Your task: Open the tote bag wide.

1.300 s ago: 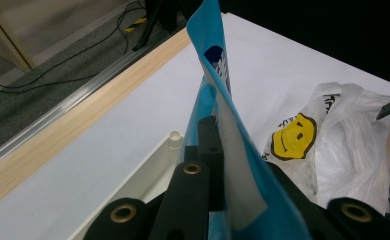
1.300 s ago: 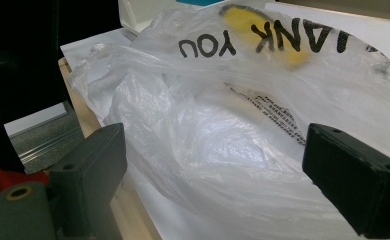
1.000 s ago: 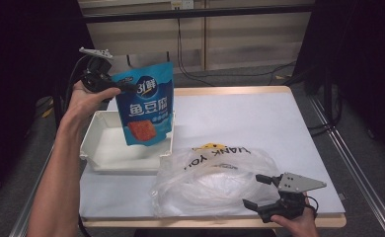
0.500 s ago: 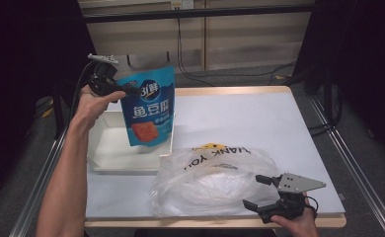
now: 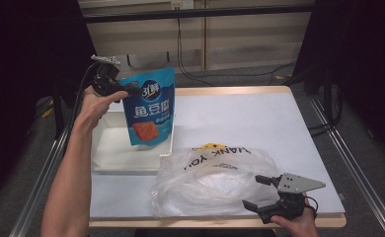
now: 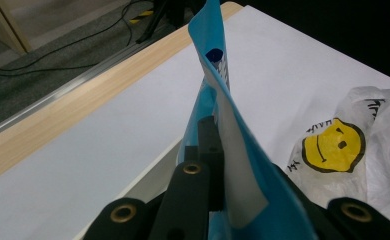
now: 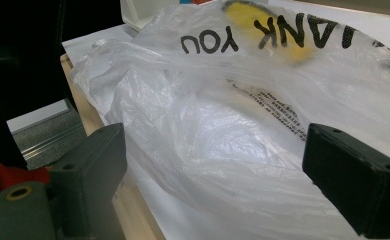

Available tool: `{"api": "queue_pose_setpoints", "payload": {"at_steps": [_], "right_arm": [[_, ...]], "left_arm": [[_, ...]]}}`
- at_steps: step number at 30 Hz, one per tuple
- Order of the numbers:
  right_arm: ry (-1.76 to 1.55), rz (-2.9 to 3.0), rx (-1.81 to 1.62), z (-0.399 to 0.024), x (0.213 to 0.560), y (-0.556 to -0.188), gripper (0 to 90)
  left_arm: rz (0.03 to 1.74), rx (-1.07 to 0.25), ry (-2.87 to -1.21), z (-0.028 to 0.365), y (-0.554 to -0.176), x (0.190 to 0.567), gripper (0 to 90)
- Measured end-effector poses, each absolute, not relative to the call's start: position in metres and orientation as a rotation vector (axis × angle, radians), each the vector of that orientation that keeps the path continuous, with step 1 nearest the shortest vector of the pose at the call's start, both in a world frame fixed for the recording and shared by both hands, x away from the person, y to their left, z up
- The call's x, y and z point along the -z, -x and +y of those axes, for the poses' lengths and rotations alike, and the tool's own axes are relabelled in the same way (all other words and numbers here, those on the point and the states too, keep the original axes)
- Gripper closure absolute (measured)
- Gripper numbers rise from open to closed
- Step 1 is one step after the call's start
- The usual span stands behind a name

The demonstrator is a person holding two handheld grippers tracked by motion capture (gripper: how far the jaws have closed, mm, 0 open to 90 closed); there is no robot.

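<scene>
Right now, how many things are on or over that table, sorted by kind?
Blue snack pouch: 1
White tray: 1
Clear plastic bag: 1
Hand-held grippers: 2, left gripper and right gripper
Total: 5

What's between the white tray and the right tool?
In the high view, the clear plastic bag lies between the white tray and the right tool, whose open jaws face it.

A blue snack pouch [image 5: 149, 112] (orange picture, white lettering) hangs upright above the white tray [image 5: 112, 157].
</scene>
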State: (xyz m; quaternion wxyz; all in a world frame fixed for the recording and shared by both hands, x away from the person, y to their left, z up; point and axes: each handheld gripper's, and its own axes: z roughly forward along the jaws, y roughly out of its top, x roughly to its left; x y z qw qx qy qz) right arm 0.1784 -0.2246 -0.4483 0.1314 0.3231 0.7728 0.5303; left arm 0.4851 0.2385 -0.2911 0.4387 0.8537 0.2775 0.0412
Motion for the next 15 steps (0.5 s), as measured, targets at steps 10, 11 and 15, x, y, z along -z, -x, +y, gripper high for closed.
{"api": "queue_pose_setpoints", "payload": {"at_steps": [10,11,15], "right_arm": [[-0.923,2.255,-1.538,-0.221,0.449,-0.179,10.5],[-0.922,2.259,-1.539,-0.220,0.449,-0.179,10.4],[-0.919,2.267,-1.535,-0.220,0.449,-0.179,10.4]], "left_arm": [[0.706,-0.224,-2.164,0.234,-0.493,0.292,90.0],[0.711,-0.226,-2.163,0.234,-0.494,0.293,90.0],[0.735,-0.245,-2.146,0.237,-0.497,0.295,87.5]]}}
